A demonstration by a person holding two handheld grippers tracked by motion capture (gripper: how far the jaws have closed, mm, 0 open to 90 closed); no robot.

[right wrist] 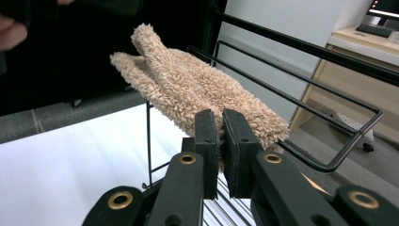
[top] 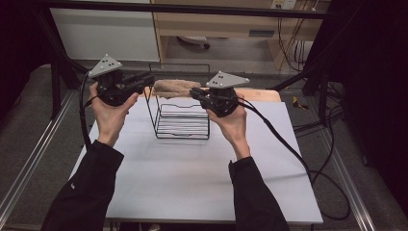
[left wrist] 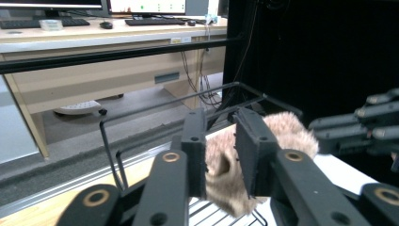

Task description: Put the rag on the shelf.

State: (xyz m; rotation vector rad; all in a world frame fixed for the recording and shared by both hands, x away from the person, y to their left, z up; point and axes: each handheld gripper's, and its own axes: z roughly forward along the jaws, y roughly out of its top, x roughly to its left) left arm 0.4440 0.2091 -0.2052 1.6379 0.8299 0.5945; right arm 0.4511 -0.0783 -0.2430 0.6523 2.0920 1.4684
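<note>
A tan fluffy towel [top: 171,87] lies draped over the top rails of a black wire rack [top: 183,122] at the far middle of the white table [top: 192,178]. My left gripper [top: 146,79] is at the towel's left end. In the left gripper view its jaws [left wrist: 221,117] stand apart, the towel [left wrist: 282,129] bunched just beyond the gap and no pad pressing on it. My right gripper [top: 195,92] holds the right end. In the right gripper view its jaws [right wrist: 220,115] are shut on the edge of the towel [right wrist: 188,89], beside the rack's rail [right wrist: 301,47].
A black frame bar [top: 192,8] crosses above the table's far side. Behind it stand a wooden desk [left wrist: 117,28] with keyboards and a white cabinet [top: 106,33]. Cables [top: 327,144] trail off the table's right edge to the floor.
</note>
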